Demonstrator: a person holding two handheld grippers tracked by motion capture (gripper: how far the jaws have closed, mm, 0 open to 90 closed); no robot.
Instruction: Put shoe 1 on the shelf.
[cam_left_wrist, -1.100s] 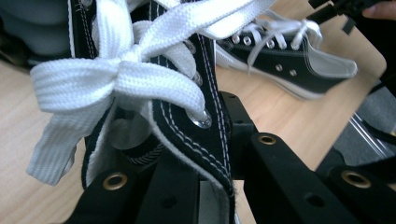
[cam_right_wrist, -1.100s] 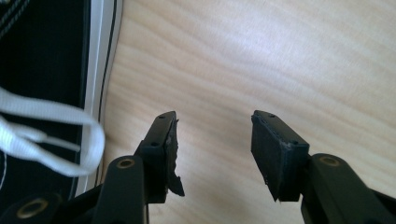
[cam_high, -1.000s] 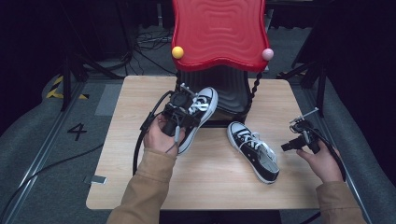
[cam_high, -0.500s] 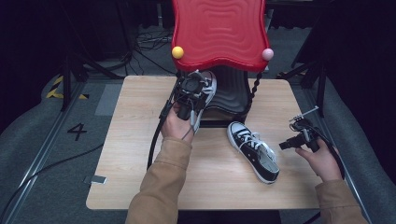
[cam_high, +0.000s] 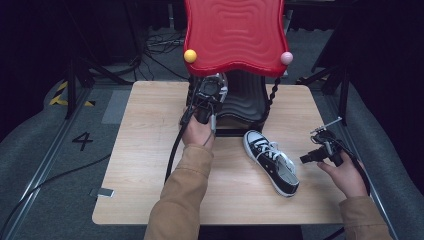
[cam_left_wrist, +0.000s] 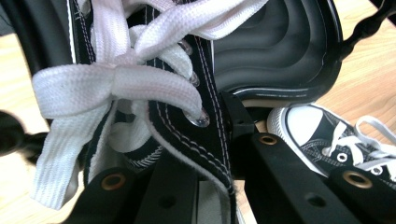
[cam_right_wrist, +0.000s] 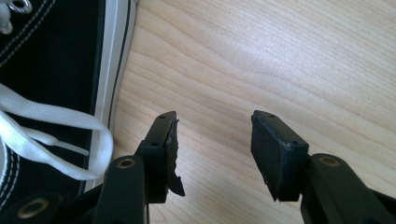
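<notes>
Black canvas sneaker, held: the black canvas sneaker with white laces (cam_left_wrist: 154, 93) sits at upper centre of the high view, carried up to the lower black ribbed shelf (cam_high: 246, 97) of the rack, under the wavy red plastic top shelf (cam_high: 234, 32).
Left gripper: the left gripper (cam_high: 207, 97) is clamped on the collar of that shoe; in the left gripper view its jaws rise from the bottom edge with the canvas wall pinched between them, laces hanging at centre left.
Right gripper: the right gripper (cam_right_wrist: 212, 140) hovers at the right edge of the high view, jaws spread wide with nothing between them, bare wood beneath.
Second shoe: the matching black low-top sneaker with white toe cap (cam_high: 272, 161) lies on the pale wooden table (cam_high: 150, 150) at centre right of the high view, toe towards the rack, just left of the right gripper.
Step in hand: seemingly shelving the pair, first shoe going onto the black shelf.
How to do it well: bring the sole level and slide it well back on the ribs before letting go, since a grip on the collar alone lets the toe droop.
Watch for: loose laces snagging on a jaw at release, and the twisted black post (cam_high: 272, 95) at the shelf's right side.
Room to leave: set it to one side so the second shoe fits beside it.
</notes>
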